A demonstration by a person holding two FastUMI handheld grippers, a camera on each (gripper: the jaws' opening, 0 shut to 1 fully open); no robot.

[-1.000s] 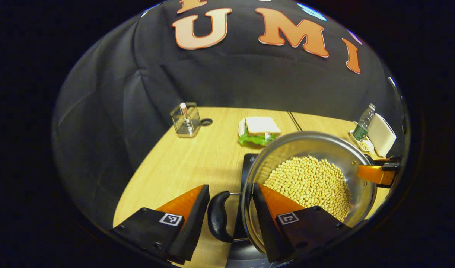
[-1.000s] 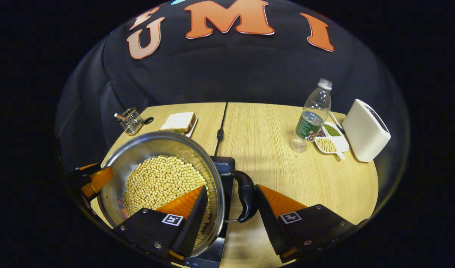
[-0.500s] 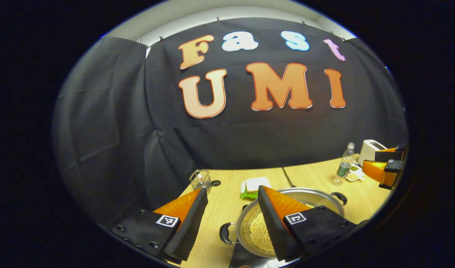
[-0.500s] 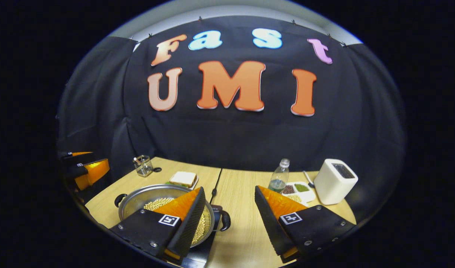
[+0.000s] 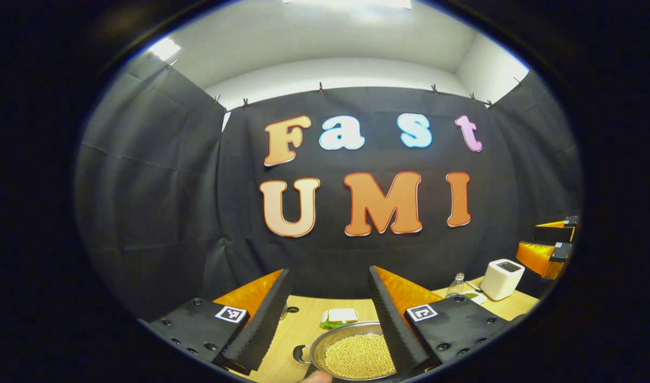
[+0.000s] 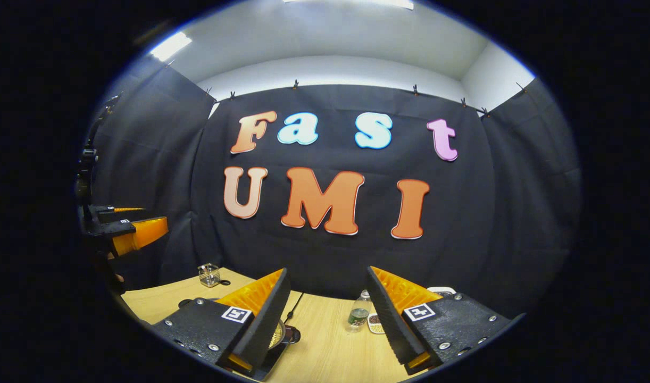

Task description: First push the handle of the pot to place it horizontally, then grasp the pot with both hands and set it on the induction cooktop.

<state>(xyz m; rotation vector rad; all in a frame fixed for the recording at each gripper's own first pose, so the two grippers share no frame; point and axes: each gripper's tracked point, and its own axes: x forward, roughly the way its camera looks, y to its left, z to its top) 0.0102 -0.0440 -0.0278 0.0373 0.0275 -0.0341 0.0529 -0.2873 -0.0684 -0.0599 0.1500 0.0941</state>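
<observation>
The steel pot [image 5: 357,355], full of pale beans, sits low on the wooden table [image 5: 298,332] in the left gripper view, with its black side handle [image 5: 300,354] pointing left. My left gripper [image 5: 329,272] is raised well above it, open and holding nothing. In the right gripper view the pot rim [image 6: 278,334] and its other handle [image 6: 293,335] peek out behind my left finger, on the dark induction cooktop [image 6: 272,355]. My right gripper [image 6: 327,271] is also open and lifted clear. Each view shows the other gripper [image 5: 548,250] [image 6: 131,231] off to the side.
A sandwich [image 5: 339,317] lies behind the pot. A white toaster [image 5: 503,279] and water bottle [image 5: 456,285] stand at the right. A bean tray [image 6: 375,323] sits beside the bottle [image 6: 359,315]. A glass holder [image 6: 209,275] stands at the far left; a cable [image 6: 296,306] crosses the table.
Both grippers have let go of the pot handles and risen up and back. The pot stays down on the cooktop, now small and far below.
</observation>
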